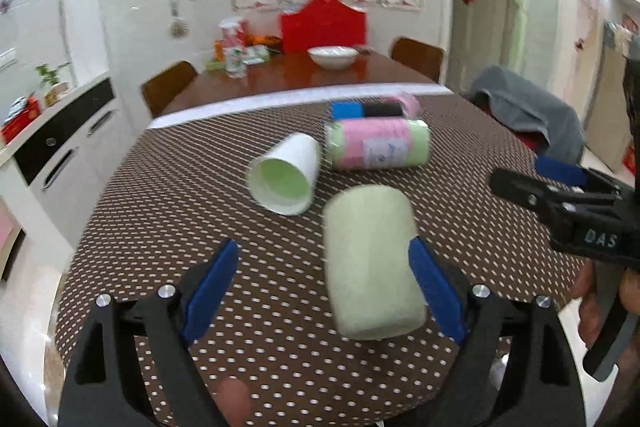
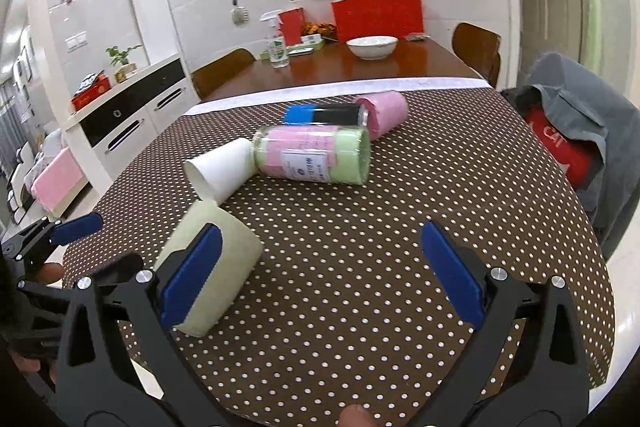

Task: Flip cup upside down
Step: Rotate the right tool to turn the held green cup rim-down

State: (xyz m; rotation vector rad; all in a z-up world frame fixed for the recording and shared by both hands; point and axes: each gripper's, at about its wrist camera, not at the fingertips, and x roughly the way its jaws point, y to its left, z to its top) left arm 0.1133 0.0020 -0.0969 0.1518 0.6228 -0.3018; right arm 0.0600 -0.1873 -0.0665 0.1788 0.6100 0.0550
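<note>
A white paper cup [image 1: 286, 175] with a pale green inside lies on its side on the dotted tablecloth, its mouth toward me; it also shows in the right wrist view [image 2: 222, 171]. My left gripper [image 1: 324, 287] is open and empty, its fingers either side of a pale green roll [image 1: 370, 263] lying in front of the cup. My right gripper [image 2: 320, 275] is open and empty above the cloth, right of that roll [image 2: 212, 267]. The right gripper also shows at the right edge of the left wrist view [image 1: 560, 195].
A clear jar [image 1: 378, 145] with pink and green contents lies behind the cup, touching it. A blue-and-black tube [image 1: 366, 110] and a pink roll [image 2: 384, 113] lie farther back. A wooden table with a white bowl [image 2: 372, 47] stands beyond. A chair with grey cloth [image 2: 580, 131] is at the right.
</note>
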